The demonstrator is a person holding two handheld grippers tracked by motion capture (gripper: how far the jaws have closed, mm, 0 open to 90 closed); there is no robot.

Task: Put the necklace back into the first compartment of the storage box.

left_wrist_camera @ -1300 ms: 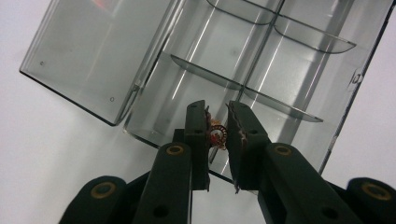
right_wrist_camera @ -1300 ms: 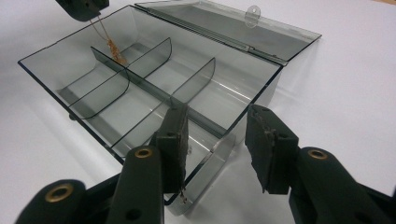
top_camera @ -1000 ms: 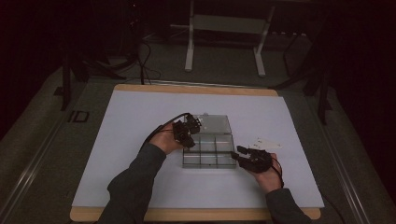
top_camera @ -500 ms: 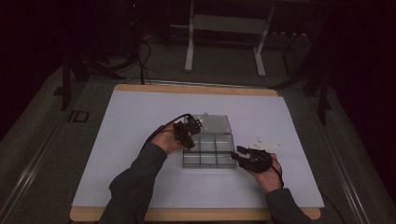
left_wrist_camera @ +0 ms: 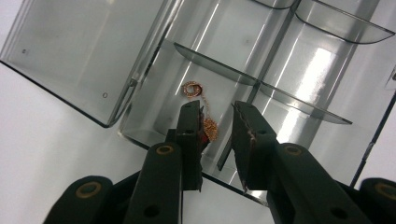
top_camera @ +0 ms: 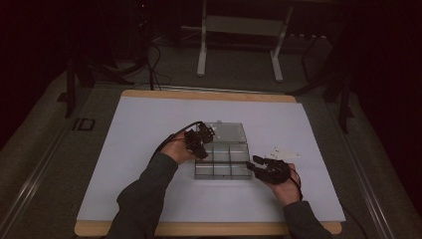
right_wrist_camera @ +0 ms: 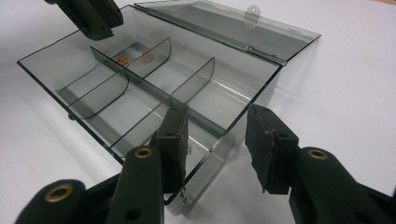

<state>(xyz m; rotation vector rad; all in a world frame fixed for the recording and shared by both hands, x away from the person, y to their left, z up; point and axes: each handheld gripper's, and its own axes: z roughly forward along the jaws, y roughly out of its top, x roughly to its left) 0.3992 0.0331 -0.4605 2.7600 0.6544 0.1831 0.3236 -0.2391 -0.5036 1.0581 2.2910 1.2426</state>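
While my left claw (left_wrist_camera: 212,119) hangs over the near corner compartment of the clear plastic box (top_camera: 222,158), its jaws have just been opening and now stand partly apart, and the thin gold chain (left_wrist_camera: 205,116) with its ring pendant lies between them on the compartment floor, released as far as I can tell. One risk sits right here: a link may be snagged on the left pad, so lifting away could drag the chain back out over the wall. My right claw (right_wrist_camera: 217,140) straddles the box's near end wall, jaws apart, one inside and one outside, pads not clearly pressing; a nudge could slide the light box across the white bench (top_camera: 149,129). Farther off, the open lid (right_wrist_camera: 224,25) lies flat behind and could swing if the box is jolted.
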